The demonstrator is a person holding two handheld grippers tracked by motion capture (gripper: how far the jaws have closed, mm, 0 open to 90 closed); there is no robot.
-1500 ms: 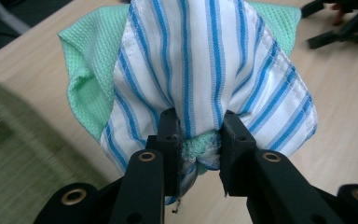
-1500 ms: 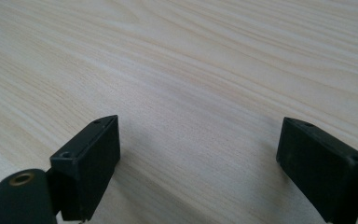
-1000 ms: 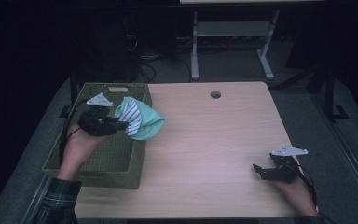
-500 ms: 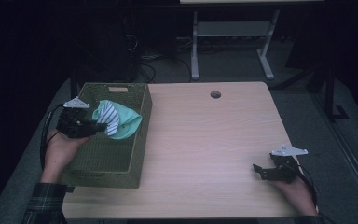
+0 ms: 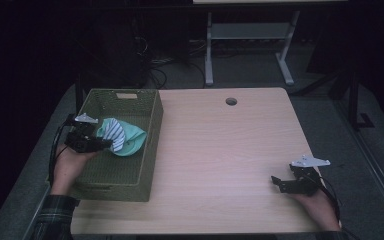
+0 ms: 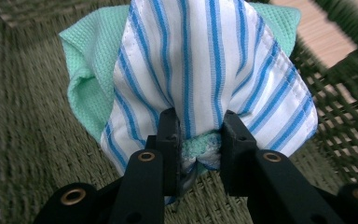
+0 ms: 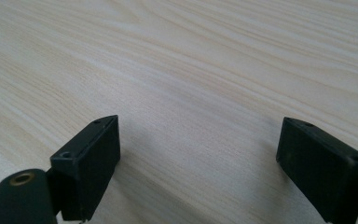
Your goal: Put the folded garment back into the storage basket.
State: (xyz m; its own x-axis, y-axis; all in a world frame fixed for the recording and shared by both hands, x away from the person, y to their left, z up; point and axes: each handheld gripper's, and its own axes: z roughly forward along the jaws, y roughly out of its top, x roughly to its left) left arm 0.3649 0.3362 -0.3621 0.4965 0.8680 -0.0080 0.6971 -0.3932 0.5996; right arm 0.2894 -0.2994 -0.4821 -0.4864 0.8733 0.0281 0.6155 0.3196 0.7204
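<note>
High view: left gripper holds the striped cloth w/ mint cloth over the green basket. Left gripper view: jaws clamped on the fabric bunch (above basket floor). Right gripper view: right gripper wide apart, idle on table. Next step, probably: lower, release.

Dim, vignetted high view with dark surroundings; bright, sharp gripper views, slight edge blur.
</note>
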